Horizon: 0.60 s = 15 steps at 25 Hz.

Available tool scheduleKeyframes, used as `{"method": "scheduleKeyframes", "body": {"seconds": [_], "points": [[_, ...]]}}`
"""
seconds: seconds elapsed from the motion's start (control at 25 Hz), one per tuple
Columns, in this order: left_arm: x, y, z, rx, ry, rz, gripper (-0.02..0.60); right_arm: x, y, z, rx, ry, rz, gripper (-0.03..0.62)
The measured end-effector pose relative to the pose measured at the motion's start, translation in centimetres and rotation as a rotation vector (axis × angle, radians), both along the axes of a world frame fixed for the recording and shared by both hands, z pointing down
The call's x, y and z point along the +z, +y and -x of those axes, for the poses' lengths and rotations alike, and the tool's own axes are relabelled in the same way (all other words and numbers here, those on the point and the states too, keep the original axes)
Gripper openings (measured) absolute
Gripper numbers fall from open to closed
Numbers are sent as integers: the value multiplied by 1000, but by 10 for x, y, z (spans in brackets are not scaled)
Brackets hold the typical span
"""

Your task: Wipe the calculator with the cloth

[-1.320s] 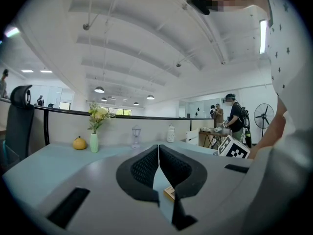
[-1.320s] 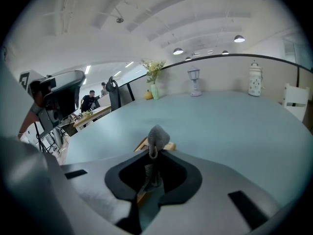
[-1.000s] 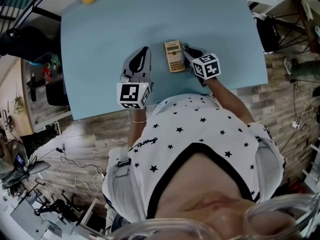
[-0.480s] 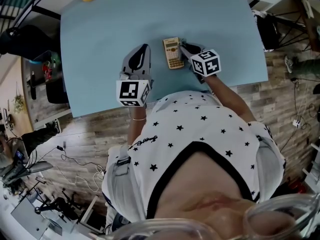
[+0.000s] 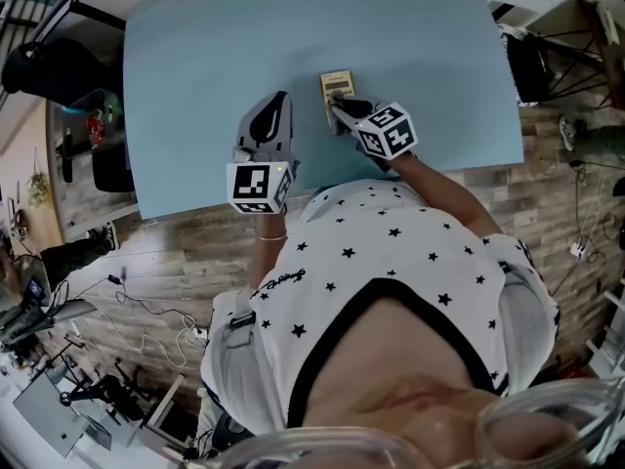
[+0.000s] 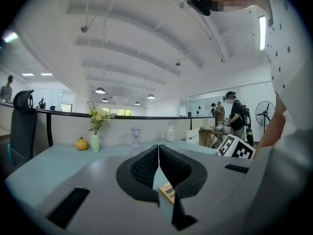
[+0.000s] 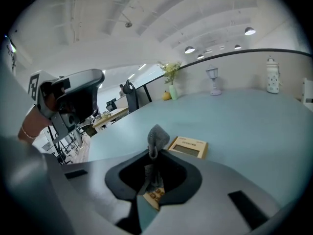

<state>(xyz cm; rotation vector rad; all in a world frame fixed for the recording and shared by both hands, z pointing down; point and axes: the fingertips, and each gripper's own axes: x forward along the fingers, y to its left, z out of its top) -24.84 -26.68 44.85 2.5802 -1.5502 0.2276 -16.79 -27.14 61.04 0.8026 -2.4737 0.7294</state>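
Pale blue table fills the head view, and the calculator lies flat on it toward the person's side. The right gripper sits over the calculator's near end, its jaws pinching a grey cloth (a tuft sticks up above them). The left gripper is beside the calculator but apart from it, jaws pressed together on nothing.

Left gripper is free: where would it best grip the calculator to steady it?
Probably the display end of the calculator, jaws spanning its narrow width, coming down from above: it lies flat on the table, and the right gripper with the cloth covers the keypad end.
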Motion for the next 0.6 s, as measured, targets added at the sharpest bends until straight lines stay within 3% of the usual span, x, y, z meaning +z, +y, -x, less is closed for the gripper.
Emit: {"method": "scheduleKeyframes", "body": {"seconds": [0.28,0.6], "points": [[0,17,11,-73,-10,12,31,12,12,7,-57,28,3,48],[1,31,18,-98,-18,26,31,20,26,17,-91,47,15,48]]}}
